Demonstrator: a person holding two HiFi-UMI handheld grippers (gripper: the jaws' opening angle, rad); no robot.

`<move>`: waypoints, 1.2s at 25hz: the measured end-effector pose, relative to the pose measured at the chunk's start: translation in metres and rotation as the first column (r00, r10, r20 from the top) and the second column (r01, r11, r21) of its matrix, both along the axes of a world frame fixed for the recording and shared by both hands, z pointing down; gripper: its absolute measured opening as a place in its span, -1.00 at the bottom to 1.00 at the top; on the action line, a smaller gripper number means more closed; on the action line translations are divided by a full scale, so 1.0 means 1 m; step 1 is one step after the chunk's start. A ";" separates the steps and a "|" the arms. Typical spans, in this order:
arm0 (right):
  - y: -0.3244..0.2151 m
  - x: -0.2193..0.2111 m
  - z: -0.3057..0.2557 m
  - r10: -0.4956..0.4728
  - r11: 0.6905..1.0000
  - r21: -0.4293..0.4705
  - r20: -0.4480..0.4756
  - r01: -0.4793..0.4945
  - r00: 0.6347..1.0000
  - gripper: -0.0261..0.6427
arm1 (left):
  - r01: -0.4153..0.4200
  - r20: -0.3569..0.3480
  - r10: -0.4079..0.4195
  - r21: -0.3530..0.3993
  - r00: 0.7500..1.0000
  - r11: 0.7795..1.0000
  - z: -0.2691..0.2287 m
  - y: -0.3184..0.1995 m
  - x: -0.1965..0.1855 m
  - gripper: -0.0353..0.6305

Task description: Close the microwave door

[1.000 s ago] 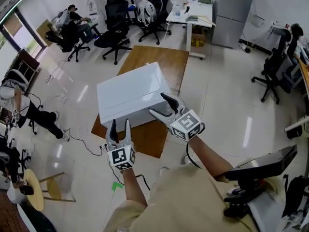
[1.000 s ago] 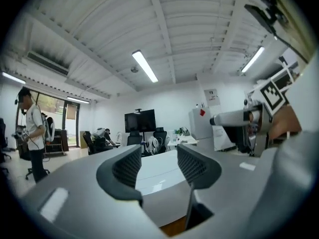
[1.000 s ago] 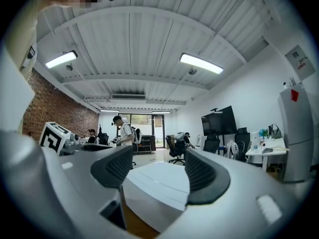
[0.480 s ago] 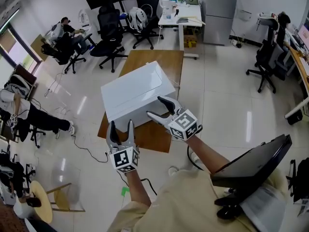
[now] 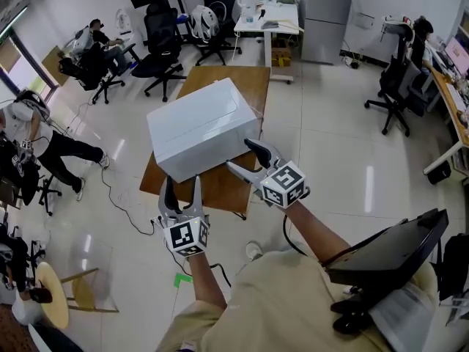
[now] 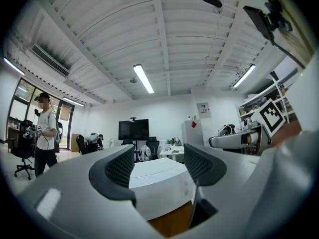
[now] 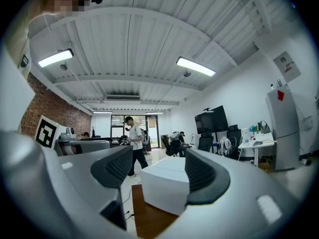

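The microwave [image 5: 198, 127] is a plain white box on a brown wooden table [image 5: 223, 189]; I cannot make out its door from here. My left gripper [image 5: 182, 189] is held up at the table's near edge, open and empty, with the microwave [image 6: 159, 183] seen between its fingers. My right gripper [image 5: 240, 156] hovers by the box's near right corner, also open and empty. In the right gripper view the microwave [image 7: 167, 185] sits a short way beyond the right gripper [image 7: 159, 171]. Neither gripper touches the box.
Office chairs [image 5: 165, 57] and a white desk [image 5: 267, 24] stand behind the table. A person [image 5: 33, 149] stands at the left and a cable [image 5: 124, 207] runs over the floor. A dark monitor [image 5: 388, 248] is at my lower right, a stool [image 5: 55, 299] at the lower left.
The head view has shifted, so the microwave and table sit slightly higher and further left. Both grippers keep nearly the same raised pose in front of the box.
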State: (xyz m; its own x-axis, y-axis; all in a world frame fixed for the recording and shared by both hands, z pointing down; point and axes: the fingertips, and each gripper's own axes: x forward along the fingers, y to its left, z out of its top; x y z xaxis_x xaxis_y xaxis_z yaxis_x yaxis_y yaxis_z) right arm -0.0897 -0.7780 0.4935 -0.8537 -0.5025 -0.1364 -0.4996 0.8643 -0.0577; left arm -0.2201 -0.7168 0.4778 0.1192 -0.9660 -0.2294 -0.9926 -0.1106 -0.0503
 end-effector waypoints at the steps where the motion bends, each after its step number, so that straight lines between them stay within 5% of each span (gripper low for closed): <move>1: 0.010 0.009 0.002 -0.007 1.000 0.007 0.002 0.007 1.000 0.03 | 0.000 0.004 0.000 0.006 1.000 1.000 0.002 0.010 0.012 -0.01; 9: 0.084 0.117 0.011 0.013 0.999 0.031 0.038 -0.014 0.999 0.03 | 0.001 0.077 -0.003 0.019 0.997 1.000 -0.004 0.086 0.113 -0.01; 14: 0.139 0.276 0.126 0.069 0.988 -0.144 0.061 -0.060 0.996 0.03 | 0.025 0.095 -0.017 -0.088 0.995 0.996 0.065 0.160 0.243 -0.01; 16: 0.145 0.308 0.159 0.074 0.979 -0.195 0.057 -0.061 0.996 0.03 | 0.032 0.110 -0.018 -0.129 0.994 0.991 0.096 0.173 0.274 -0.01; 21: 0.162 0.324 0.123 0.039 0.983 -0.183 0.090 -0.022 0.995 0.03 | 0.038 0.094 -0.026 -0.125 0.995 0.991 0.076 0.188 0.303 -0.01; 30: 0.269 0.328 0.011 0.052 0.998 0.034 0.135 -0.057 0.990 0.03 | 0.006 0.161 -0.008 0.008 0.987 1.000 0.012 0.263 0.318 -0.01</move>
